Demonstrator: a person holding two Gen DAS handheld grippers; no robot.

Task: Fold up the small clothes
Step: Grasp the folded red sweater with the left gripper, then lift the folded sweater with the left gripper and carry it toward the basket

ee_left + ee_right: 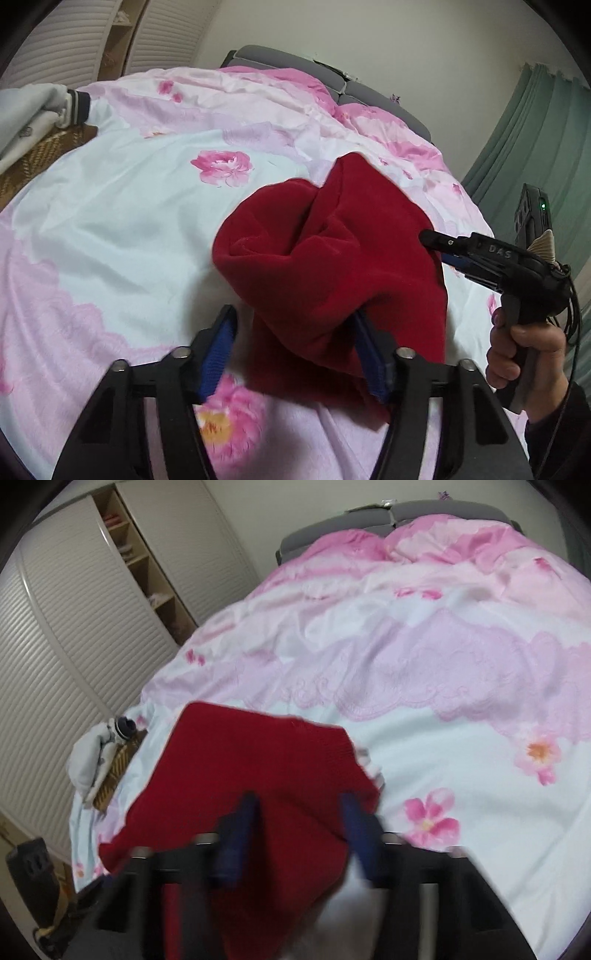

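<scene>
Mid-fold: left gripper (295,343), fingers wide, straddles the red garment (332,266) on the bed (110,221); right gripper (299,830) likewise wide. Next: close on an edge.

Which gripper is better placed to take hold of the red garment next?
Left, probably. The left gripper has its jaws wide open with the red garment bunched between them. The right gripper only touches the cloth's edge at its tip; its own view is blurred, its jaws apart.

a floral pink duvet (424,672) covers the bed beside a louvered wardrobe (66,657) and green curtain (517,140).
</scene>
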